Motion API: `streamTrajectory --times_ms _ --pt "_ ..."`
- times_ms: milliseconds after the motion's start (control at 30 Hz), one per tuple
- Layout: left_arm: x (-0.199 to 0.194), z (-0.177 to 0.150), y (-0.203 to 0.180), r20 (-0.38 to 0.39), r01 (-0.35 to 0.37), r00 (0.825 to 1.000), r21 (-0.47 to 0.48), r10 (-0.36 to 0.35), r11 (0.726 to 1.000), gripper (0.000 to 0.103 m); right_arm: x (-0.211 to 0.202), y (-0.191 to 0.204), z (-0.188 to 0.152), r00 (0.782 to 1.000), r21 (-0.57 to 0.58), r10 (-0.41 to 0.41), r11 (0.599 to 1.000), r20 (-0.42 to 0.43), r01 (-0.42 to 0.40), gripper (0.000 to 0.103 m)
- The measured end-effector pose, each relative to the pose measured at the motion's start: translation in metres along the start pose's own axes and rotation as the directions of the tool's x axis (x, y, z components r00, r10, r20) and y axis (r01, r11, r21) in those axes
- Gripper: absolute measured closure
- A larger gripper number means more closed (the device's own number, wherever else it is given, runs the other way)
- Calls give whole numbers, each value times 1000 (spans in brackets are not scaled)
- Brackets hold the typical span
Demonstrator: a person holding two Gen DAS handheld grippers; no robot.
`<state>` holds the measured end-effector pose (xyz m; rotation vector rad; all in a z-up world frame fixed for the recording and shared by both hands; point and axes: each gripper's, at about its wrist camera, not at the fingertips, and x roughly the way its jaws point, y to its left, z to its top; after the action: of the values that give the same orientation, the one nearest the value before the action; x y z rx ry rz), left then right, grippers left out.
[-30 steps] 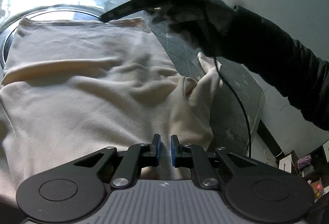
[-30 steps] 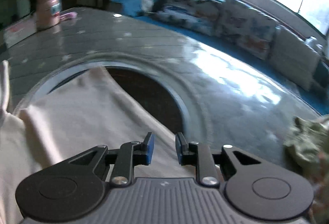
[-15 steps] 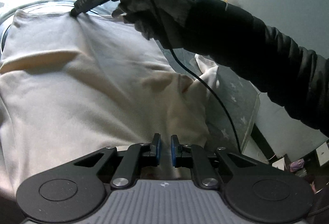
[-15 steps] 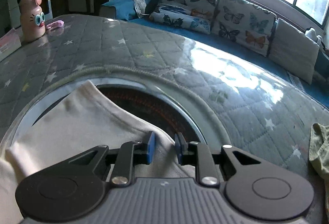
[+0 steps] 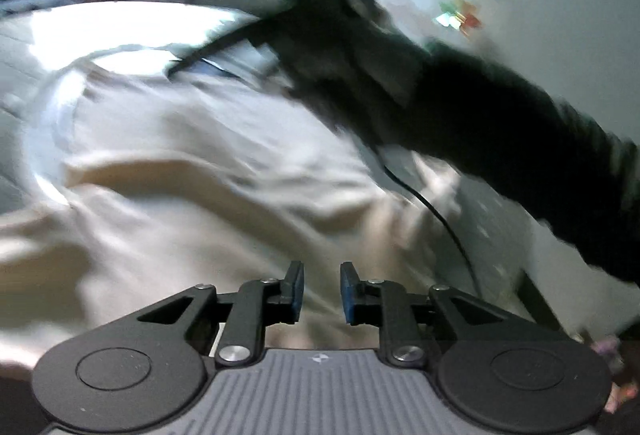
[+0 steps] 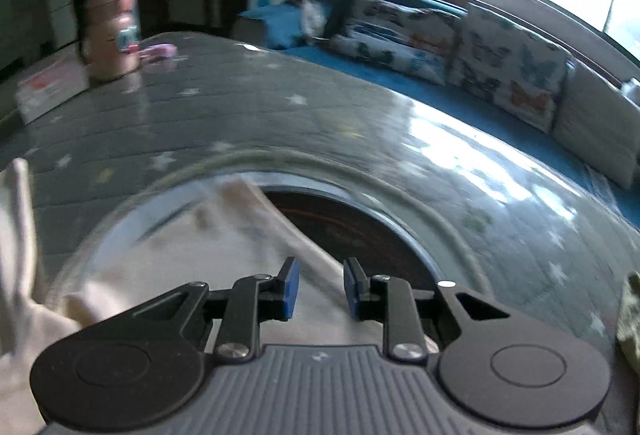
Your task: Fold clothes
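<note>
Right tool (image 5: 176, 69) over cream garment (image 5: 200, 195)

Support: grey quilted table cover (image 6: 248, 115) with star print, glossy; round glass inset (image 6: 448, 231) at centre. Directly on it: cream garment (image 5: 192, 203) spread over the inset, pink bottle (image 6: 110, 35), white box (image 6: 50, 85), olive cloth (image 6: 630, 319) at right edge.
</note>
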<state>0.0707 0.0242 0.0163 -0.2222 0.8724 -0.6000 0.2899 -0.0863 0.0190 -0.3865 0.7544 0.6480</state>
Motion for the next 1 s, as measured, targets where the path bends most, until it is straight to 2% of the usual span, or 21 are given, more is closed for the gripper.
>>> streamTrajectory --times_ms 100,200,233,400,567,733,833,1000 --pt "-3 12 23 40 -107 993 -38 108 994 80 7 16 9 999 -17 47 999 -4 -47 79" --pt "-1 12 42 26 -203 978 -68 206 977 83 17 30 14 997 -28 79 996 -11 -79 79" --pt "-2 10 46 25 -210 977 -79 213 974 85 21 35 15 996 -31 84 996 -14 -85 79" --pt "-14 -3 56 26 -204 978 -124 209 971 85 39 38 21 998 -2 61 998 2 -61 79" --pt "-28 -15 71 30 -155 986 -212 165 965 92 52 39 32 1000 28 7 1000 16 -8 78" --pt "-39 -16 70 33 -143 987 -227 154 963 92 57 33 41 1000 49 0 999 -5 0 77" --pt "-44 -15 67 39 -138 988 -224 150 965 90 46 30 43 1000 47 -18 999 1 18 76" --pt "-47 0 53 88 -125 986 -169 141 978 80 3 24 38 1000 17 -9 1000 2 9 71"
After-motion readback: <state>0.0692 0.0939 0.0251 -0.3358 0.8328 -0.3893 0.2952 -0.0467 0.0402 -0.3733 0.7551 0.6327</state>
